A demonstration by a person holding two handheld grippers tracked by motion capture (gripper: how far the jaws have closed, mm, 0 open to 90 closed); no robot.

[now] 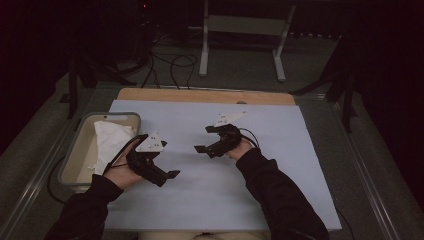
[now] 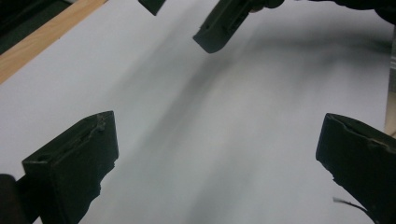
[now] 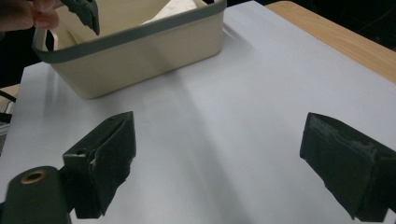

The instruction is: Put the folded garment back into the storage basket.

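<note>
The person's left gripper point(image 1: 162, 167) and right gripper point(image 1: 209, 138) hover over the pale blue mat point(image 1: 280, 165) with jaws spread wide and empty, seemingly poised, while farther left a cream bin point(image 1: 82, 145) holds a crumpled white cloth point(image 1: 111, 140), likely the thing to fetch.

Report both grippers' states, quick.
Left gripper: open, holding nothing, above the white sheet.
Right gripper: open, holding nothing.
</note>
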